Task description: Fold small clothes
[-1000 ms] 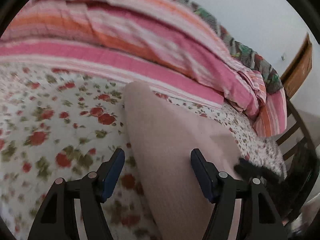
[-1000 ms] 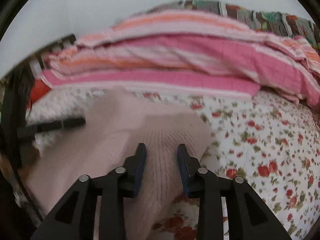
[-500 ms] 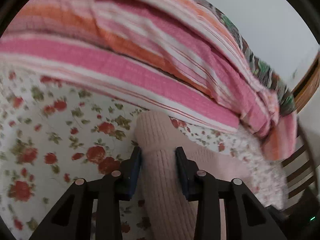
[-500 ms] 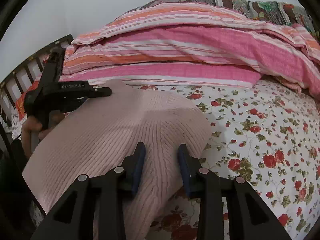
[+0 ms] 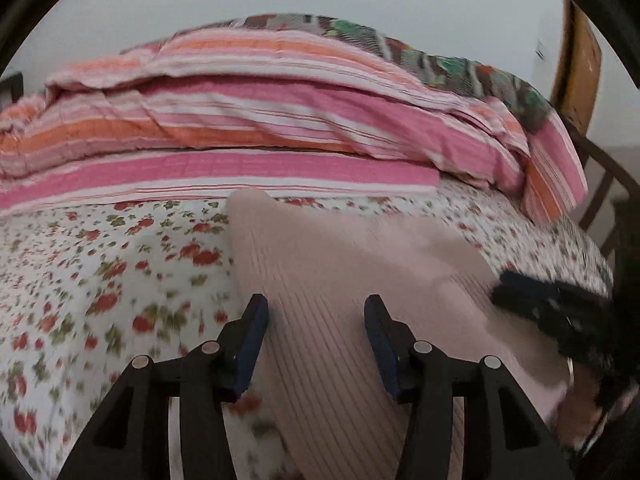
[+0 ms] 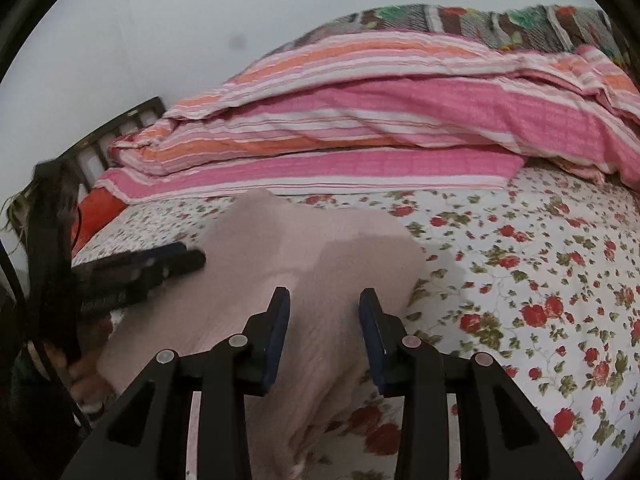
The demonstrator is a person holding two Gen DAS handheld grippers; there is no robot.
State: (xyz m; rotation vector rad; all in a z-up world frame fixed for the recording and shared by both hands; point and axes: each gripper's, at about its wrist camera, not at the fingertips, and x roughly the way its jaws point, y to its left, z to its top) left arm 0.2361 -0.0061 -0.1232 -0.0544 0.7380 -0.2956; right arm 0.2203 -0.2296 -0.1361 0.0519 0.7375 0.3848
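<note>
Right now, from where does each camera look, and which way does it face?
Left wrist: on the left gripper, facing down over the pink knit toward the striped quilt; its opening jaws and the right gripper show.
Right wrist: on the right gripper, same direction; its opening jaws and the left gripper show.
Shared: knit, quilt, floral sheet.

A pink and orange striped quilt (image 5: pixel 256 128) lies bunched along the far side of the rose-print bedsheet (image 6: pixel 540 280), under a plain pale wall (image 6: pixel 160 20)
</note>
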